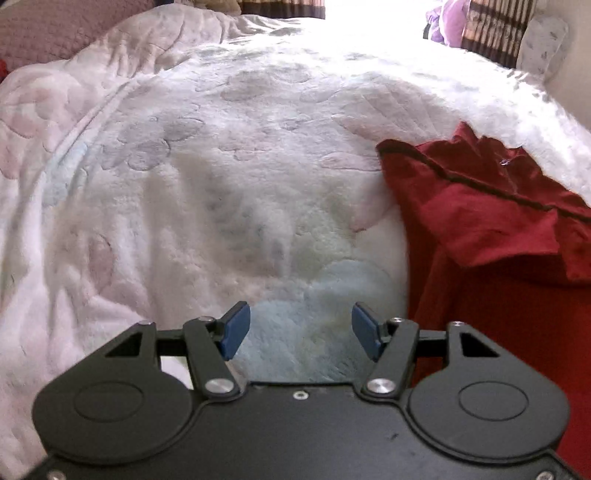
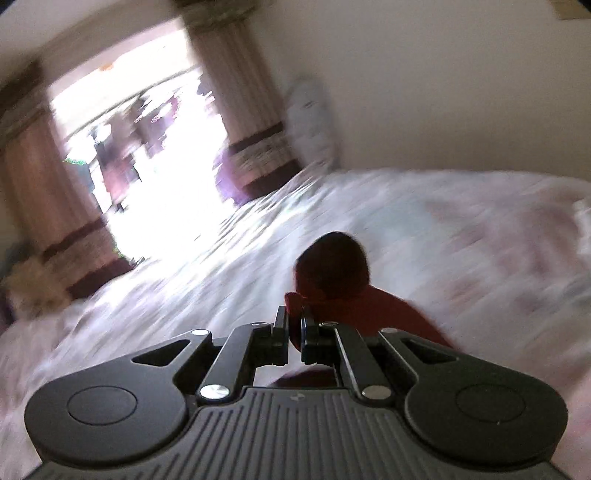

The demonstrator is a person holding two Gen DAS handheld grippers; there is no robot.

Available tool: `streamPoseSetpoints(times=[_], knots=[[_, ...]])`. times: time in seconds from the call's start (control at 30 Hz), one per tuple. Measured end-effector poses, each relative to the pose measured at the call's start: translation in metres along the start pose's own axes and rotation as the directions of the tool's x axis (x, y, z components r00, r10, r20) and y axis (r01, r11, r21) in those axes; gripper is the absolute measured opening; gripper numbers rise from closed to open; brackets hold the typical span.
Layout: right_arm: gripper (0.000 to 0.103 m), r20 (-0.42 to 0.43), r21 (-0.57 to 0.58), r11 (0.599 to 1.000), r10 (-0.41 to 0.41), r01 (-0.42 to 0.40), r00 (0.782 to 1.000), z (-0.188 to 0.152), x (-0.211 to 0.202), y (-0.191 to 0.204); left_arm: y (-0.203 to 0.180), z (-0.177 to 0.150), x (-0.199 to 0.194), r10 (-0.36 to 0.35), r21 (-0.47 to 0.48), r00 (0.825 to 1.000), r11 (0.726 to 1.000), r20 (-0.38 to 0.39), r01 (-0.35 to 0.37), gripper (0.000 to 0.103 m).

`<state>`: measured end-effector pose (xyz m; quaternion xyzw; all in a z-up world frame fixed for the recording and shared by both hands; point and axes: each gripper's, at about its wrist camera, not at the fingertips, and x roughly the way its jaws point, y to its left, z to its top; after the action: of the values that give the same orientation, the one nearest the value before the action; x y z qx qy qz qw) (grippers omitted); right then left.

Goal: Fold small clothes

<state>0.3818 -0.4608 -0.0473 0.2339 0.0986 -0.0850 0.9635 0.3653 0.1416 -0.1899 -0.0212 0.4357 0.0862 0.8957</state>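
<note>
A small red garment [image 1: 491, 236] with a dark trim line lies rumpled on the white fluffy blanket [image 1: 229, 177], at the right of the left wrist view. My left gripper [image 1: 301, 330] hovers open over bare blanket just left of the garment, nothing between its blue pads [image 1: 233, 328]. In the right wrist view, which is motion-blurred, my right gripper [image 2: 294, 325] is shut on a pinch of the red garment [image 2: 343, 288]. The cloth bunches up beyond the fingers and trails down to the right.
The blanket [image 2: 461, 236] covers a bed that fills both views. A bright window [image 2: 147, 147] with brown patterned curtains [image 2: 240, 92] stands beyond the bed. A mauve pillow [image 1: 48, 33] lies far left and a plain wall [image 2: 461, 92] is at the right.
</note>
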Motion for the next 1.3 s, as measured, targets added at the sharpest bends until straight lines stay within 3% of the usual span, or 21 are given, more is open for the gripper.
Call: streamPoseSetpoints(times=[0.1, 0.17, 0.23, 0.27, 0.3, 0.33, 0.37, 0.4, 0.47, 0.6, 0.7, 0.87, 0.93, 1.03, 1.13, 1.3], knots=[[0.006, -0.085, -0.084, 0.989, 0.111, -0.118, 0.990, -0.028, 0.003, 0.075, 0.000, 0.005, 0.009, 0.130, 0.049, 0.992, 0.990, 0.006, -0.130, 0.063], [0.006, -0.143, -0.096, 0.956, 0.262, -0.277, 0.954, -0.052, -0.006, 0.131, 0.004, 0.005, 0.011, 0.118, 0.047, 0.993, 0.992, 0.019, -0.119, 0.063], [0.014, -0.242, -0.097, 0.885, 0.423, -0.455, 0.873, -0.078, -0.012, 0.187, 0.009, 0.003, 0.009, 0.086, 0.014, 0.996, 0.996, 0.032, -0.086, 0.063], [0.031, -0.297, -0.061, 0.826, 0.521, -0.560, 0.801, -0.091, -0.013, 0.208, 0.010, 0.002, 0.010, 0.073, -0.003, 0.997, 0.997, 0.031, -0.073, 0.063], [0.051, -0.331, -0.007, 0.748, 0.624, -0.663, 0.707, -0.105, -0.013, 0.221, 0.012, 0.003, 0.011, 0.068, -0.010, 0.997, 0.998, 0.026, -0.067, 0.063], [0.062, -0.365, 0.038, 0.698, 0.676, -0.715, 0.640, -0.117, -0.014, 0.231, 0.010, 0.002, 0.012, 0.066, -0.012, 0.998, 0.998, 0.018, -0.065, 0.063], [0.075, -0.406, 0.043, 0.701, 0.663, -0.712, 0.629, -0.124, -0.017, 0.239, 0.008, 0.002, 0.011, 0.059, -0.006, 0.998, 0.998, 0.014, -0.059, 0.063], [0.076, -0.421, 0.025, 0.725, 0.632, -0.688, 0.651, -0.127, -0.021, 0.241, 0.007, 0.000, 0.009, 0.048, 0.002, 0.999, 0.999, 0.018, -0.048, 0.063], [0.076, -0.420, -0.039, 0.779, 0.555, -0.625, 0.718, -0.128, -0.031, 0.234, 0.003, -0.003, 0.005, 0.030, 0.015, 0.999, 0.999, 0.030, -0.031, 0.063], [0.076, -0.453, -0.045, 0.841, 0.464, -0.539, 0.762, -0.121, -0.046, 0.194, -0.007, -0.006, 0.000, 0.001, 0.020, 1.000, 1.000, 0.023, -0.001, 0.063], [0.077, -0.453, -0.107, 0.886, 0.361, -0.451, 0.815, -0.112, -0.061, 0.150, -0.015, -0.011, -0.011, -0.011, 0.025, 0.999, 1.000, 0.031, 0.010, 0.063], [0.079, -0.419, -0.261, 0.914, 0.182, -0.310, 0.890, -0.103, -0.107, 0.070, -0.020, -0.023, -0.034, -0.050, 0.034, 0.998, 0.998, 0.025, 0.049, 0.063], [0.080, -0.421, -0.303, 0.917, 0.117, -0.260, 0.899, -0.100, -0.121, 0.047, -0.019, -0.034, -0.046, -0.069, 0.049, 0.998, 0.996, 0.006, 0.069, 0.063], [0.083, -0.438, -0.326, 0.923, 0.046, -0.206, 0.898, -0.099, -0.144, 0.008, -0.014, -0.054, -0.063, -0.090, 0.068, 0.995, 0.993, -0.035, 0.093, 0.063], [0.084, -0.487, -0.337, 0.927, -0.021, -0.165, 0.873, -0.104, -0.162, -0.026, -0.010, -0.080, -0.077, -0.084, 0.112, 0.993, 0.989, -0.079, 0.093, 0.063], [0.084, -0.566, -0.313, 0.936, -0.046, -0.163, 0.823, -0.118, -0.181, -0.055, -0.002, -0.129, -0.089, -0.089, 0.170, 0.975, 0.978, -0.202, 0.125, 0.063]])
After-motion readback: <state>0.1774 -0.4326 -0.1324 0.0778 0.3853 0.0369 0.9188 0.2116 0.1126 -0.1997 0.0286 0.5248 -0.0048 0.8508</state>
